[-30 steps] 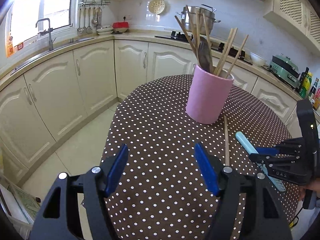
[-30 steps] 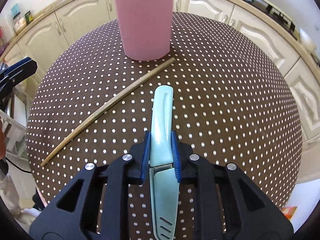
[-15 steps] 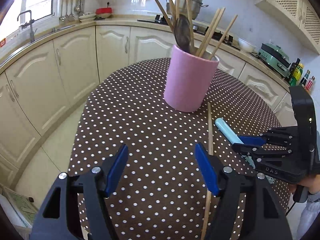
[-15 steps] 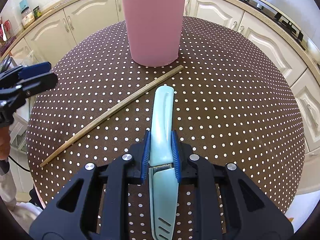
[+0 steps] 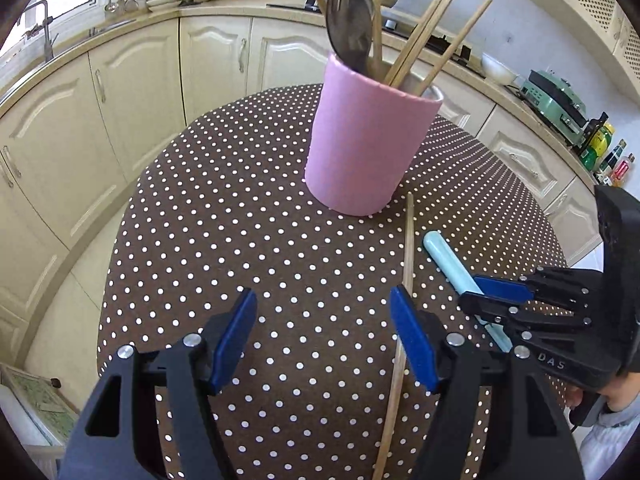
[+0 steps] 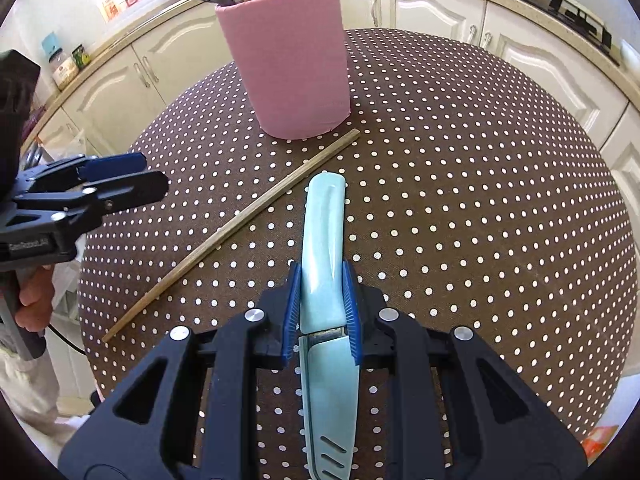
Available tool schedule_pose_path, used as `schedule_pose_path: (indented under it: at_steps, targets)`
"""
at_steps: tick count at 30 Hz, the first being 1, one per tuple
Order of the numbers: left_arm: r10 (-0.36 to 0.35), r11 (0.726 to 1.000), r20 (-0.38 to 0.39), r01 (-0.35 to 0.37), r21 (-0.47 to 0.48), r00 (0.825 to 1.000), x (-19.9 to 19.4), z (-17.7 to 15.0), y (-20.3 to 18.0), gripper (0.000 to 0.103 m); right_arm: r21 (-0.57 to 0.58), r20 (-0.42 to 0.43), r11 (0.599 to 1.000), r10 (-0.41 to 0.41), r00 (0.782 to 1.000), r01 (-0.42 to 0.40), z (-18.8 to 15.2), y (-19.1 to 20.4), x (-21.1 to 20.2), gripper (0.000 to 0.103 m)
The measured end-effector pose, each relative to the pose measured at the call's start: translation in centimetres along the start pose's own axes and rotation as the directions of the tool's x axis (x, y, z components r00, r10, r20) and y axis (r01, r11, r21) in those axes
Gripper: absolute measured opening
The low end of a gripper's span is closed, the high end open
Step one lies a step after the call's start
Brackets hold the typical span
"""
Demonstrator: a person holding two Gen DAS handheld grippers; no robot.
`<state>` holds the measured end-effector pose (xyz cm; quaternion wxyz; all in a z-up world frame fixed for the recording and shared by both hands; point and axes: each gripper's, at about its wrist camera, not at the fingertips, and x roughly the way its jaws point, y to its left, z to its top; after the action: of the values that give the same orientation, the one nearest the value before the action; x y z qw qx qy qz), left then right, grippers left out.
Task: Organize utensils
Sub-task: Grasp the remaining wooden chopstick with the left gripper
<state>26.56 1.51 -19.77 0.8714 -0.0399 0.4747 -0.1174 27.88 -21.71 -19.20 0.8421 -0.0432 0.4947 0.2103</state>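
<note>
The right gripper (image 6: 322, 312) is clasping a sheathed pale-blue knife (image 6: 323, 240) near a pink holder (image 6: 286, 64), while the left gripper (image 5: 324, 340) is hovering with jaws spread beside a chopstick (image 5: 407, 248).

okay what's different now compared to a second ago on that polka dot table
The open left gripper has moved in toward the pink holder and the loose chopstick. The right gripper stays clamped on the light blue knife; chopstick and holder haven't moved.

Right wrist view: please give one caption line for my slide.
Right tool shut on a pale blue knife, pointing toward the pink utensil holder; one chopstick lies beside it.
</note>
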Motion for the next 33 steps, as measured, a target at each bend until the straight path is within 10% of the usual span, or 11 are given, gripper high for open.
schedule_pose_path:
  at_steps: [19, 26, 30, 33]
  targets:
    - [0.018, 0.986, -0.155, 0.009, 0.166, 0.988, 4.6, 2.2, -6.2, 0.067, 0.016, -0.027, 1.0, 0.018, 0.999, -0.017, 0.3, -0.3, -0.3, 0.021]
    - [0.098, 0.971, -0.154, -0.061, 0.23, 0.983, 6.9, 2.8, -8.2, 0.039, 0.036, -0.045, 0.999, 0.042, 0.998, -0.04, 0.3, -0.9, -0.3, 0.021]
    - [0.096, 0.964, -0.136, -0.058, 0.26, 0.986, 7.1, 2.6, -9.5, 0.006, 0.02, -0.064, 1.0, 0.025, 0.998, -0.024, 0.6, -0.6, -0.1, 0.021]
    - [0.068, 0.967, -0.142, -0.03, 0.253, 0.987, 6.3, 1.7, -9.1, 0.006, -0.006, -0.076, 1.0, 0.006, 0.997, -0.006, 1.1, -0.3, 0.1, 0.021]
